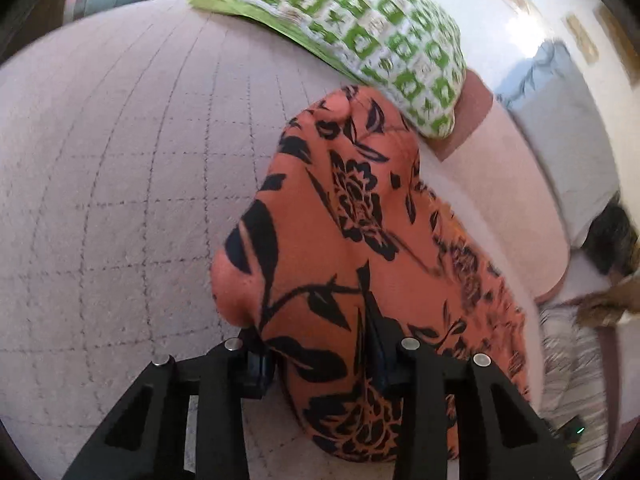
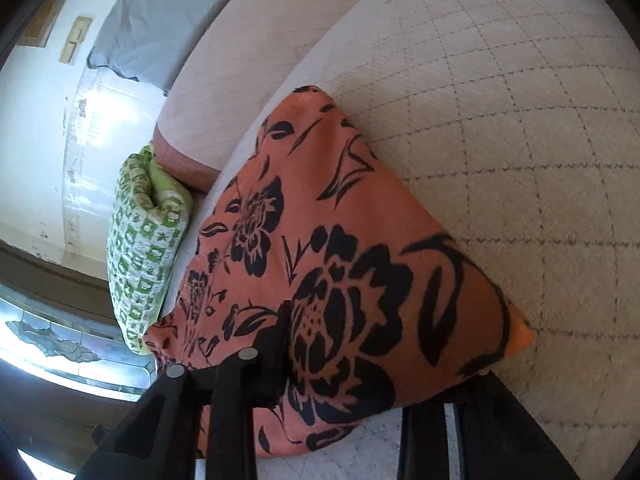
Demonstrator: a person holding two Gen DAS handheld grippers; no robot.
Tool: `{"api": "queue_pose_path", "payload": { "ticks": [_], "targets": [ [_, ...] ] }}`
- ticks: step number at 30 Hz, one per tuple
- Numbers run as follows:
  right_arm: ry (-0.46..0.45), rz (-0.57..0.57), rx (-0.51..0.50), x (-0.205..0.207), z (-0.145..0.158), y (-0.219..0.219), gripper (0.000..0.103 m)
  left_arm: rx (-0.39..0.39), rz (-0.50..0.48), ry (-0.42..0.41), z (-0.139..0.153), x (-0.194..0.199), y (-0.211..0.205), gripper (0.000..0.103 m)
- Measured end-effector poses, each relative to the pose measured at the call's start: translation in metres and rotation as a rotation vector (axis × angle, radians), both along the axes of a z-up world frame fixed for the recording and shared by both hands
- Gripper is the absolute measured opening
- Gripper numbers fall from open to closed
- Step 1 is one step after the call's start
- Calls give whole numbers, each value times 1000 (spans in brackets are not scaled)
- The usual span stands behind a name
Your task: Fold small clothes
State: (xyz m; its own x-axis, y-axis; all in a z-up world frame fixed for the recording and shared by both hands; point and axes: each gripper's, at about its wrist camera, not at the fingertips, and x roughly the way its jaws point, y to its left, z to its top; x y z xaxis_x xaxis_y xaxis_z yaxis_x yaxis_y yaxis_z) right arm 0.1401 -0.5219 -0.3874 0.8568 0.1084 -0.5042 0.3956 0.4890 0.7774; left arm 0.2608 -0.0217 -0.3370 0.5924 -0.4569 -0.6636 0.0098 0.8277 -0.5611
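An orange cloth with a black flower print (image 1: 352, 208) lies spread on a pale quilted bed cover (image 1: 120, 160). In the left wrist view my left gripper (image 1: 320, 364) is at the cloth's near edge. Its black fingers (image 1: 256, 364) press a bunched fold from both sides. In the right wrist view the same orange cloth (image 2: 320, 200) runs away from my right gripper (image 2: 380, 360). One finger (image 2: 276, 344) presses into the cloth, and the other is mostly covered by a draped corner. The cloth is pinched between them.
A green-and-white patterned folded quilt (image 1: 360, 28) (image 2: 144, 248) lies just beyond the cloth's far end. A grey pillow (image 1: 560, 120) (image 2: 160, 20) sits farther off by the wall. A dark furry shape (image 1: 612, 236) is beside the bed. The bed cover (image 2: 500, 120) stretches wide to one side.
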Motion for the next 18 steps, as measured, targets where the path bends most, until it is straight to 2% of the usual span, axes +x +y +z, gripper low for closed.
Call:
{"api": "queue_pose_path", "payload": {
  "ticks": [4, 6, 9, 12, 13, 18],
  "targets": [
    [-1, -6, -17, 2, 0, 2, 33, -19, 5, -1, -3, 3, 0, 39],
    [1, 2, -42, 3, 2, 4, 33, -1, -2, -19, -2, 2, -1, 31],
    [5, 3, -144, 2, 13, 12, 25, 8, -18, -66, 5, -4, -2, 24],
    [-14, -2, -292, -5, 33, 26, 21, 18, -22, -139, 21, -15, -5, 23],
    [-27, -5, -308, -9, 38, 28, 20, 11, -26, -165, 27, -21, -4, 23],
    [-53, -1, -294, -36, 46, 31, 19, -26, -43, -189, 40, -48, 11, 22]
  ]
}}
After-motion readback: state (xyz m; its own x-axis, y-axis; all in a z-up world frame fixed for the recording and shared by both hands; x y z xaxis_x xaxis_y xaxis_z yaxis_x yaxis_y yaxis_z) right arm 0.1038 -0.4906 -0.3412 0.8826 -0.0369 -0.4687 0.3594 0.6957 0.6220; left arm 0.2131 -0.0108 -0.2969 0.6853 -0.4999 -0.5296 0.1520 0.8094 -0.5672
